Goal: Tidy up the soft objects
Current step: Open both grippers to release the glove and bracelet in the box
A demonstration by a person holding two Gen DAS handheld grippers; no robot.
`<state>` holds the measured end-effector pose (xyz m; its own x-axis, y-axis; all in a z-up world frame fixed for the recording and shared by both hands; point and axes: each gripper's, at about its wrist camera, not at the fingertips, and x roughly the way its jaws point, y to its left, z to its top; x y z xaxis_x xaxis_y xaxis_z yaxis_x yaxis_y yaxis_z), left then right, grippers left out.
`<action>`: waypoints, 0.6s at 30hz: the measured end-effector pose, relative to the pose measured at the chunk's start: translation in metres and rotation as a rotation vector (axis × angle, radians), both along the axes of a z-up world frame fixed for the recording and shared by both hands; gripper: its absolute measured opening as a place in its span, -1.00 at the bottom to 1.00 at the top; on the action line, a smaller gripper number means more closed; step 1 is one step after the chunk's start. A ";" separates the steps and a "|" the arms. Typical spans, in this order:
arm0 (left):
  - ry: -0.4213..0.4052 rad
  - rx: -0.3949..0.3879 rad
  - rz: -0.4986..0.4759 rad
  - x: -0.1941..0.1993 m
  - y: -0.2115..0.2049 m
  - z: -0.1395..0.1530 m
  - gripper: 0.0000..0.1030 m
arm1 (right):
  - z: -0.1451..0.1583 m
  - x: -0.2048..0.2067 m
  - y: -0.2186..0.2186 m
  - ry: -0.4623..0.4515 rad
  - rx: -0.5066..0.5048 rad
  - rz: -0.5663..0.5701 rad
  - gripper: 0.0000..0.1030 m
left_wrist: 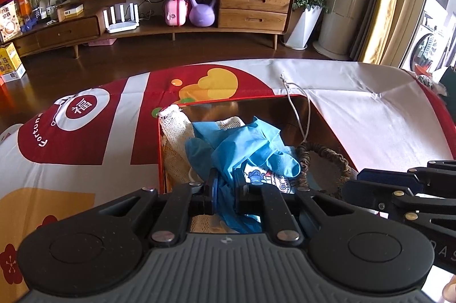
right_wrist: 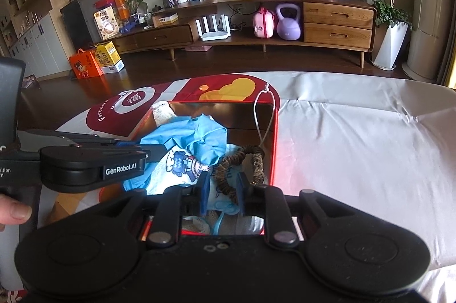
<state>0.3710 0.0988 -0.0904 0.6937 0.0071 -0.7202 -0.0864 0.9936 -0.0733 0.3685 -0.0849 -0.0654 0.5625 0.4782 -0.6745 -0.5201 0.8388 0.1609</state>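
Left gripper [left_wrist: 226,196], jaws nearly closed, pinches the blue glove [left_wrist: 250,149] inside the red box [left_wrist: 159,149]. Right gripper [right_wrist: 221,193], partly open, straddles the brown scrunchie [right_wrist: 250,160] without clamping. Beyond lies the mesh cloth [left_wrist: 173,126]. Risk: lifting the glove may drag tangled neighbours out.

Box [left_wrist: 171,149] near wall hidden behind gripper body — cartoon cloth [right_wrist: 182,163] mostly buried.

The box [left_wrist: 285,106] has glossy red walls, mirror-smooth inside. In it lie a thin, smooth blue glove [left_wrist: 250,149], coarse cream mesh cloth [left_wrist: 176,129] and a rough braided ring [left_wrist: 325,157]. The tablecloth [right_wrist: 356,137] looks matt.
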 end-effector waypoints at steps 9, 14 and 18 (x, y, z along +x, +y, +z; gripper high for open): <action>-0.021 -0.012 0.009 -0.014 -0.002 0.012 -0.69 | 0.014 -0.010 -0.011 -0.010 0.028 -0.007 -0.37; -0.035 -0.045 0.015 -0.025 0.000 0.021 -0.67 | 0.023 -0.019 -0.018 -0.015 0.043 -0.006 -0.32; -0.045 -0.035 0.015 -0.034 -0.001 0.029 -0.67 | 0.032 -0.030 -0.024 -0.025 0.047 0.002 -0.21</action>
